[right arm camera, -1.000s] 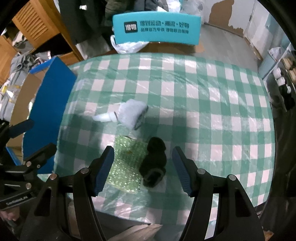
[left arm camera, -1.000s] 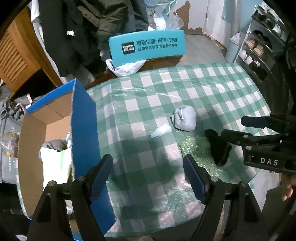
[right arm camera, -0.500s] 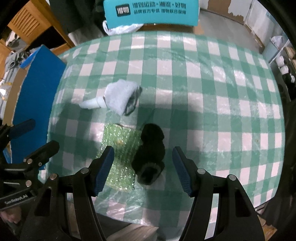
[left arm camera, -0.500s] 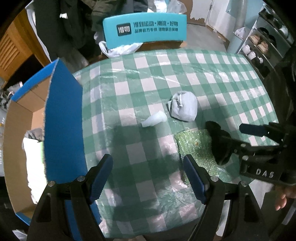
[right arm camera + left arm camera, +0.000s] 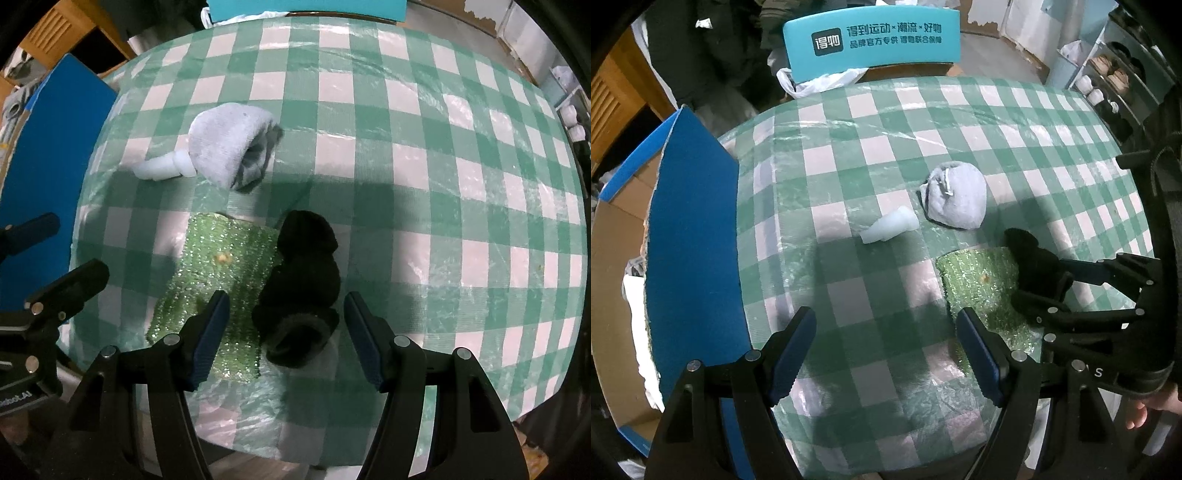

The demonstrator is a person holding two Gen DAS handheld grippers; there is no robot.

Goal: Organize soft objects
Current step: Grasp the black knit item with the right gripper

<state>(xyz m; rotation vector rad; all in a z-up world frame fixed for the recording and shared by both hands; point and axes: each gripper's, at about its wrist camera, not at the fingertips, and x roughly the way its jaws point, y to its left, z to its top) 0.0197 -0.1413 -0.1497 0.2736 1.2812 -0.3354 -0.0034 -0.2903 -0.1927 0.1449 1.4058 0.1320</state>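
The rolled black sock [image 5: 301, 291] is seen on the desk [image 5: 443, 155] directly between and just ahead of the two blue pads of the right tongs [image 5: 286, 338]; its open cuff end lies nearest the tongs and its long axis runs away from them, roughly along their pointing line, so that the pads stand on either flank of the roll; the jaws are held apart, and no pad is seen touching the sock. The sock's left flank rests on the edge of a green glittery scouring cloth [image 5: 221, 273], which lies under and ahead of the left pad of the right tongs. The right hand is judged much the nearer; a closing of the jaws across the roll is judged to be what the coming move calls for.

The left tongs [image 5: 886, 354] are also spread wide with nothing between the pads; only bare chequered cloth lies there; the black sock [image 5: 1034, 266] lies well off to their right. Ahead of them lie a small white foam piece [image 5: 890, 229] and, just beyond it to the right, a grey rolled sock [image 5: 956, 199]; to their left stands a blue cardboard box [image 5: 690, 240].

On a teal panel [image 5: 871, 40] beyond the desk, Chinese writing is read as "得物" beside "得到运动×潮流×好物"; the smaller line beneath is too small to be read surely.
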